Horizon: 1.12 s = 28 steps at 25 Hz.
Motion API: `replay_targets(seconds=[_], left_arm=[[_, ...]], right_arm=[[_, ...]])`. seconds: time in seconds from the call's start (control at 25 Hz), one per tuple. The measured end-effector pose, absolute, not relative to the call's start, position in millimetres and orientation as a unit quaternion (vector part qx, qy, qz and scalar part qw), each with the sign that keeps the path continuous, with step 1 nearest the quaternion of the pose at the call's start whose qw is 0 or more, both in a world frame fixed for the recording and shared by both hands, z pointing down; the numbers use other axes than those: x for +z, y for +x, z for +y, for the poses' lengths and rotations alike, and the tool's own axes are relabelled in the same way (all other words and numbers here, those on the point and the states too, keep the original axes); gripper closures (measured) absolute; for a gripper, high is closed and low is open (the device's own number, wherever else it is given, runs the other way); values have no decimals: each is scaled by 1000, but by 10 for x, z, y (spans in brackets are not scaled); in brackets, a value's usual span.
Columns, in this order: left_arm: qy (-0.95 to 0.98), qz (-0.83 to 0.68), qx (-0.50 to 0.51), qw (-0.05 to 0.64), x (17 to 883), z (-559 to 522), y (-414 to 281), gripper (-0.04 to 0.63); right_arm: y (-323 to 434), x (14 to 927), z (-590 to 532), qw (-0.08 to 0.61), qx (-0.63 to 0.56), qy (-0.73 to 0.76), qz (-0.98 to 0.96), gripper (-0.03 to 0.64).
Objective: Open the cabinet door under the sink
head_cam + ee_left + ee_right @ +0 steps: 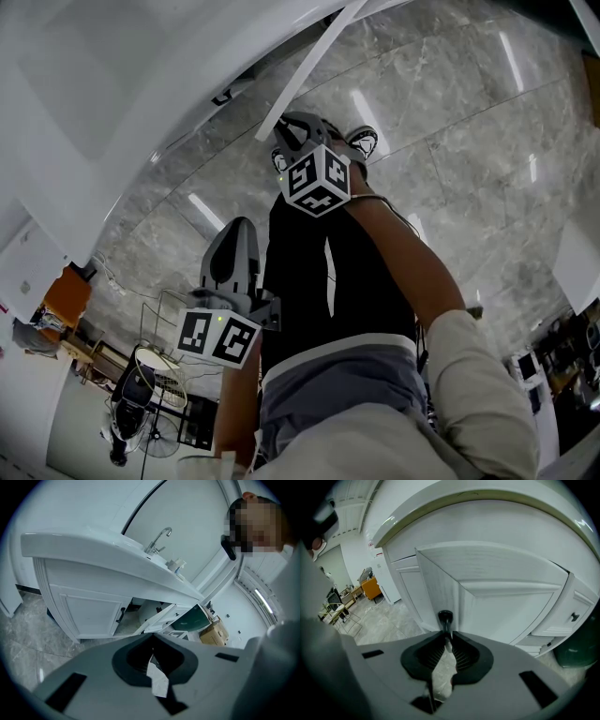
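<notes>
Closest to the head view camera is the person's pale sleeve (473, 384), on the arm that reaches out to the right hand-held gripper (302, 131). The tips of that hand-held gripper are up against the thin white edge of the cabinet door (309, 66). The left hand-held gripper (236, 234) hangs lower and nearer the body, well apart from the door, over the grey stone floor (450, 112). A fan (150, 398) stands on the floor far off on its left side. In the left gripper view, the left hand-held gripper (152, 637) has its two jaws pressed together at the tips with nothing between them. Past its tips stands the white counter (93, 550) with a tap (159, 538) on top. Under the counter one door (86, 613) with a black handle is closed, and to the right of it the cabinet door (157, 619) swings out. Further right are a green bin (192, 618) and a cardboard box (213, 632). In the right gripper view, the right hand-held gripper (446, 634) has its jaws squeezed on the black handle (445, 617) of the cabinet door (501, 592). The door stands pulled out from the cabinet, just in front of the jaws, with the handle right at their tips. The green bin (576, 648) sits low on the far right.
</notes>
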<state>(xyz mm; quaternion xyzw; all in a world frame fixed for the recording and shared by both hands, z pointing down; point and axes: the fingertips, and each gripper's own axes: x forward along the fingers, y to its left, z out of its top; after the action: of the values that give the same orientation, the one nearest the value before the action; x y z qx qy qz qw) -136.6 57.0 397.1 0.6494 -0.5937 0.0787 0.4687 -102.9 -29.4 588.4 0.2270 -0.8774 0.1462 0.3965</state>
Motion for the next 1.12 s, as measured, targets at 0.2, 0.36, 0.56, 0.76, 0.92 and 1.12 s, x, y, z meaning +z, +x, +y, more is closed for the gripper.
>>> replay_targets(seconds=[0.2,0.36,0.56,0.76,0.92,1.12], left_arm=[[649,-593,83,470,3988,561,-1296,595],[649,-592,87,470,3988,542,-1253,595],[651,-590,88,470,3997,514,-1206,595],[654,-585,92,471,4000,512,-1142,595],[657,-582,94,469,3988,468,-1116,595],[661,-584,93,463,3949,428,-1152,595]], right_arm=[[-922,5894,-250,403,141,214,-878,560],[-829,5891,-201,407,135,207,-879,560],[-722,5899,-153,411,133,204,-879,560],[-635,5903,-106,414,131,194,-880,560],[-567,5907,-84,419,124,186,-880,560],[-450,5912,-44,429,114,178,-878,560]])
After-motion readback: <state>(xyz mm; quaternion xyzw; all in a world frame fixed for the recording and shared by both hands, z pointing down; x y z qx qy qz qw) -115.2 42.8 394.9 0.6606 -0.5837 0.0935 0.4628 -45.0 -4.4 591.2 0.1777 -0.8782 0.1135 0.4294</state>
